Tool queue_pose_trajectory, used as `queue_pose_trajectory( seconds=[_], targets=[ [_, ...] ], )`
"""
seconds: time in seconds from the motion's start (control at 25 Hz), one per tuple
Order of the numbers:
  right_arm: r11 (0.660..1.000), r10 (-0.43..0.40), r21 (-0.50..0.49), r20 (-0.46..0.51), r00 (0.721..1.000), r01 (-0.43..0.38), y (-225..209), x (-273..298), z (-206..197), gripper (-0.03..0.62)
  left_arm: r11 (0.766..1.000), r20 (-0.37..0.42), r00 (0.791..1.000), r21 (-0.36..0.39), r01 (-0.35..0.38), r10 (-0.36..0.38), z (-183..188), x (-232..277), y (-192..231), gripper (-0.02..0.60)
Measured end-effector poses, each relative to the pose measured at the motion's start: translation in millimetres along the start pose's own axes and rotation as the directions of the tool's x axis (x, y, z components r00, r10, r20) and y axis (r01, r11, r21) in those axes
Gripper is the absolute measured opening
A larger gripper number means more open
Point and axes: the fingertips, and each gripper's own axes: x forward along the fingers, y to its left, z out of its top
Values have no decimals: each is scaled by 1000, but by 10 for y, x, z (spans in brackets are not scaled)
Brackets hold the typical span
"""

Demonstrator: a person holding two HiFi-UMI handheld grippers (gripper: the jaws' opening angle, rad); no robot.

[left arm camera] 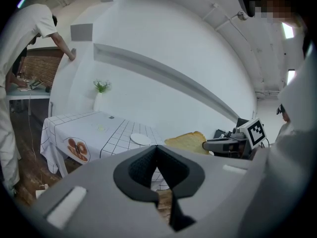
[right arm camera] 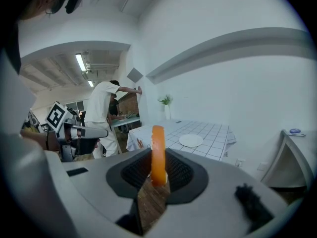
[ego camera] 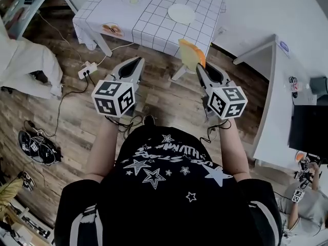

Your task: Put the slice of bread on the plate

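A slice of bread (ego camera: 191, 54) with an orange crust stands on edge in my right gripper (ego camera: 198, 65), which is shut on its lower end. In the right gripper view the bread (right arm camera: 158, 152) shows edge-on between the jaws of the right gripper (right arm camera: 158, 171). The white plate (ego camera: 181, 13) lies on the table with a checked cloth (ego camera: 148, 19), ahead of both grippers and apart from them. My left gripper (ego camera: 138, 61) is shut and holds nothing. From the left gripper view I see the left gripper (left arm camera: 157, 150), the bread (left arm camera: 186, 142) and the plate (left arm camera: 140, 139).
A white desk (ego camera: 271, 91) stands to the right. On the wooden floor lie a power strip with cables (ego camera: 84, 69) and shoes (ego camera: 38, 147). A person in white (left arm camera: 25, 58) stands beyond the table's left; another person (ego camera: 302, 209) sits at lower right.
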Motion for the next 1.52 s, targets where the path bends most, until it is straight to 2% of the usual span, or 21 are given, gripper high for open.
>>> queue_pose_trajectory(
  seconds=[0.2, 0.52, 0.8, 1.04, 1.32, 1.52],
  targets=[
    [1000, -27, -3, -1, 1000, 27, -10, 154, 96, 90, 1000, -18, 1000, -2, 26, -26, 38, 109, 174, 9],
    [998, -56, 3, -29, 998, 56, -208, 263, 24, 91, 999, -50, 998, -12, 38, -39, -21, 335, 242, 9],
    [1000, -14, 2, -16, 1000, 14, -504, 692, 200, 90, 999, -48, 998, -9, -35, 34, 118, 471, 457, 9],
    [1000, 22, 1, 3, 1000, -22, -835, 1089, 448, 91, 997, -42, 997, 4, -72, 72, 377, 825, 622, 9],
    [1000, 15, 17, 6, 1000, -15, -1402, 1374, 598, 89, 997, -56, 996, 36, -68, 70, 582, 1392, 566, 9],
    [999, 38, 32, -12, 999, -38, -1663, 1560, 567, 91, 994, -57, 993, 45, -97, 100, 662, 1600, 578, 9]
  ],
)
